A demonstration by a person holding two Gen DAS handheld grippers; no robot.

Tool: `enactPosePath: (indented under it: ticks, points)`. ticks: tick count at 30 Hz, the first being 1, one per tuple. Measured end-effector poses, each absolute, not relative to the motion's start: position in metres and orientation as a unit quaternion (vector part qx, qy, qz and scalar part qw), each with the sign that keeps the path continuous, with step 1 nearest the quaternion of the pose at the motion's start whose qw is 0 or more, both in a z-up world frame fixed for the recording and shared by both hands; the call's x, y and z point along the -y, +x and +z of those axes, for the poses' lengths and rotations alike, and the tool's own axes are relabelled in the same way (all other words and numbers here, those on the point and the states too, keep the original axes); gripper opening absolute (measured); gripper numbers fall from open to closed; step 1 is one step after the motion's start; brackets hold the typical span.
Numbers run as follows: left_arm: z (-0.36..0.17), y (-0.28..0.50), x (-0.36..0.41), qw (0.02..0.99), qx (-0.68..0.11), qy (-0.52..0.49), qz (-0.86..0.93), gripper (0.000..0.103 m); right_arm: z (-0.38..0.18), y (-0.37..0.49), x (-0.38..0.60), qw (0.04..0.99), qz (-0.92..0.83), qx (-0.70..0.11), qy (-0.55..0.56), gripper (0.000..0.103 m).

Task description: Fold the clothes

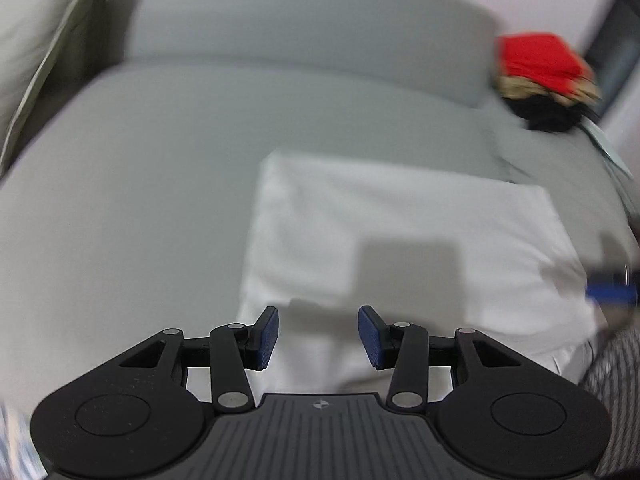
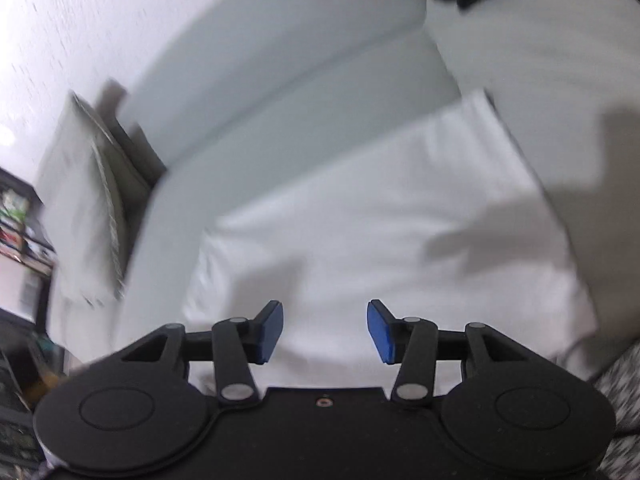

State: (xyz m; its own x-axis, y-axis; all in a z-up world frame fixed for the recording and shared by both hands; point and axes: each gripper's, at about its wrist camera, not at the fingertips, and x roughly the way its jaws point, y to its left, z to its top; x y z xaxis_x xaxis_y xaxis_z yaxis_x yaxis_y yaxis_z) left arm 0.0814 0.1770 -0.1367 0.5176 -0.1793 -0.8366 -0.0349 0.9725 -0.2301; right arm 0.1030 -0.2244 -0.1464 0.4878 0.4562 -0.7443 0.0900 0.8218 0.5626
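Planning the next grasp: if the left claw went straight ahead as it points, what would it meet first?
Probably the white folded garment lying on the grey sofa; the left claw is open above it, though blur leaves depth unclear.

I cannot read any text, brand or number in my two views. The only sign I find is a small round emblem, a circle crossed by two lines, on the ribbed grey plate of my left gripper, near the bottom middle of the left wrist view; it has no letters. On the far left of the right wrist view, the shelf holds colourful things that may carry print, but they are too blurred to read.
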Motion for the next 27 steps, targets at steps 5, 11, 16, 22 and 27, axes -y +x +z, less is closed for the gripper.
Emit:
enactPosePath:
  ticks: [5, 11, 16, 22, 27]
  points:
    - [-0.158, 0.075, -0.220, 0.836, -0.508, -0.207, -0.002, 0.044, -0.177, 0.090, 0.219, 0.816, 0.103, -0.500, 0.270, 0.046]
    - [-0.164, 0.081, -0.211, 0.828, -0.515, -0.219, -0.014, 0.036, -0.209, 0.097, 0.222, 0.811, 0.079, -0.510, 0.276, 0.041]
    - [-0.167, 0.079, -0.200, 0.819, -0.534, -0.208, -0.010, 0.005, -0.208, 0.097, 0.219, 0.813, 0.084, -0.513, 0.262, 0.041]
    - [-0.148, 0.072, -0.183, 0.837, -0.541, -0.067, 0.048, 0.006, -0.204, 0.096, 0.215, 0.816, 0.089, -0.515, 0.248, 0.044]
    - [-0.132, 0.055, -0.170, 0.859, -0.509, -0.009, 0.047, 0.019, -0.190, 0.086, 0.216, 0.824, 0.086, -0.500, 0.251, 0.050]
